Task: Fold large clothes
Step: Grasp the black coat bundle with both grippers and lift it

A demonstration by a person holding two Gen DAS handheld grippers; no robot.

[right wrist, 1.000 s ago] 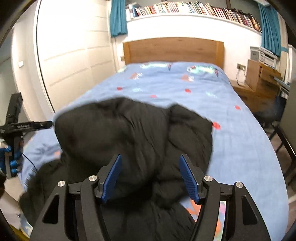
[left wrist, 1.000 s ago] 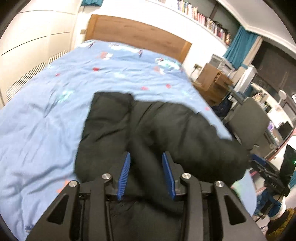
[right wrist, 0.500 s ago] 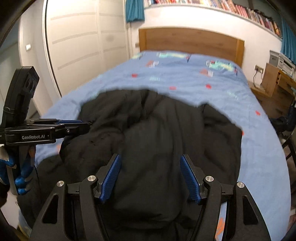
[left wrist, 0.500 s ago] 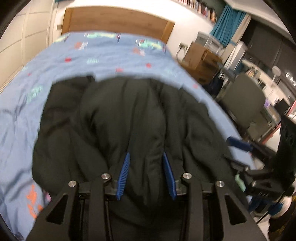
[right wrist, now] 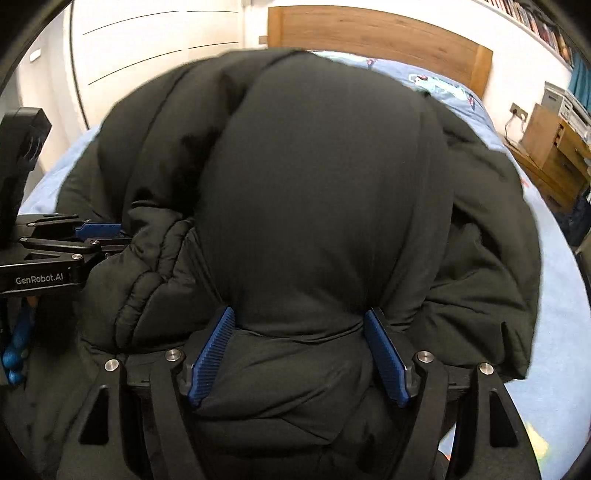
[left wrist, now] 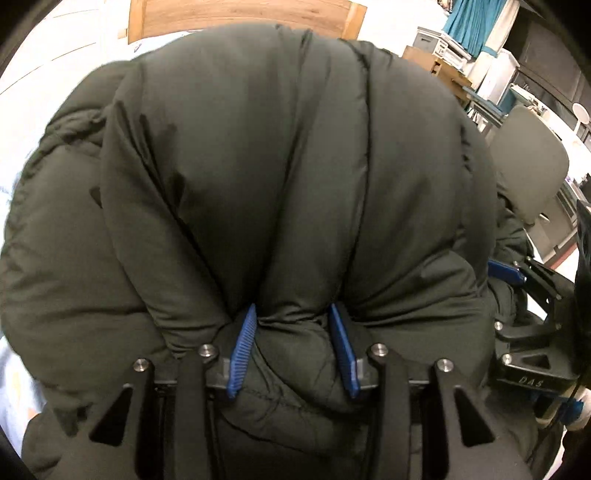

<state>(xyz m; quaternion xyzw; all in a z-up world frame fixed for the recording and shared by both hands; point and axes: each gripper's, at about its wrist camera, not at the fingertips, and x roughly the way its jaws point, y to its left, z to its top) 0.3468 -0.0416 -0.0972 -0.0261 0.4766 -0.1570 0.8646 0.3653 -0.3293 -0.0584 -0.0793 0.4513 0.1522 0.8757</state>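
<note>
While the black puffer jacket [left wrist: 280,166] bulges over the bed [right wrist: 561,314], left claw [left wrist: 293,347] and right claw [right wrist: 299,354] each clamp a fold.

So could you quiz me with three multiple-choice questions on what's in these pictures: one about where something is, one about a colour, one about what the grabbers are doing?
1. Where does the coat lie?
A. on a bed with a blue cover
B. on a kitchen table
C. on a chair

2. What colour are the gripper pads?
A. red
B. blue
C. white

3. What is the left gripper doing?
A. hanging open, away from the coat
B. gripping a book
C. pinching a fold of the coat

Answers:
1. A, the bed cover shows around the coat, with a wooden headboard behind.
2. B, ribbed blue strips line both fingers.
3. C, coat fabric bunches between its jaws; the right gripper holds a fold too.
</note>
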